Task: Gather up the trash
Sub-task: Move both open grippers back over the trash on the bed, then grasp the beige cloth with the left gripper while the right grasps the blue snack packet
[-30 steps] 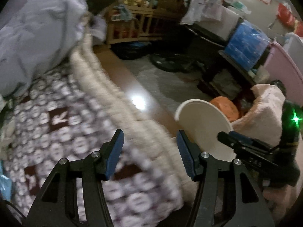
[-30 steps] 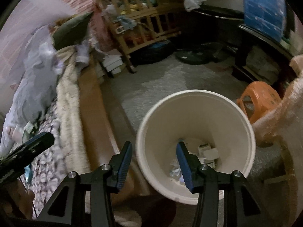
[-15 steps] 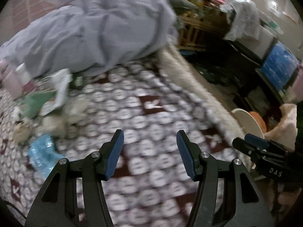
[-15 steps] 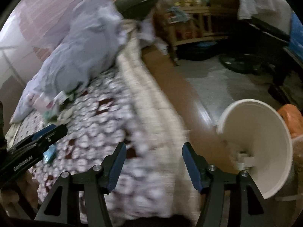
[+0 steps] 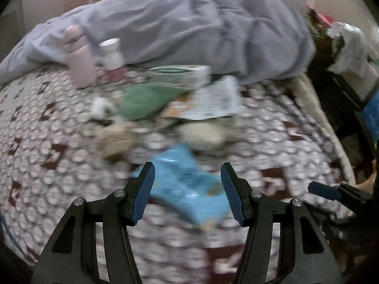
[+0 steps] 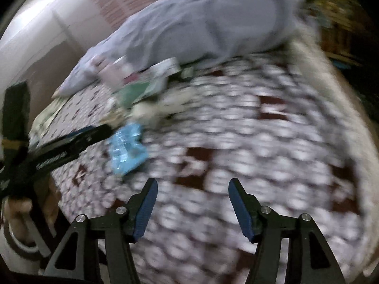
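A light blue plastic wrapper [image 5: 189, 187] lies on the patterned bedspread [image 5: 47, 146], and my left gripper [image 5: 187, 174] hovers open right over it, the wrapper showing between its fingers without being touched. Behind it sits a blurred heap of trash: a green packet [image 5: 144, 99], a white printed packet [image 5: 213, 101], crumpled beige paper [image 5: 116, 139] and a pale wad [image 5: 201, 135]. In the right wrist view the blue wrapper [image 6: 126, 150] lies left of my right gripper [image 6: 191, 190], whose jaws are opening with nothing between them, over bare bedspread [image 6: 260, 153]. The left gripper's finger [image 6: 71, 142] reaches in from the left.
A grey-lilac blanket [image 5: 189, 28] is bunched along the back of the bed. A pink bottle [image 5: 79, 59] and a white jar [image 5: 112, 52] stand against it. The bed's cream edge [image 5: 327, 127] runs down the right, with dark furniture beyond.
Both views have swung left from the floor and the white bin to the bed. The trash heap and blue wrapper have come into view. The right gripper's jaws stand wider than before.
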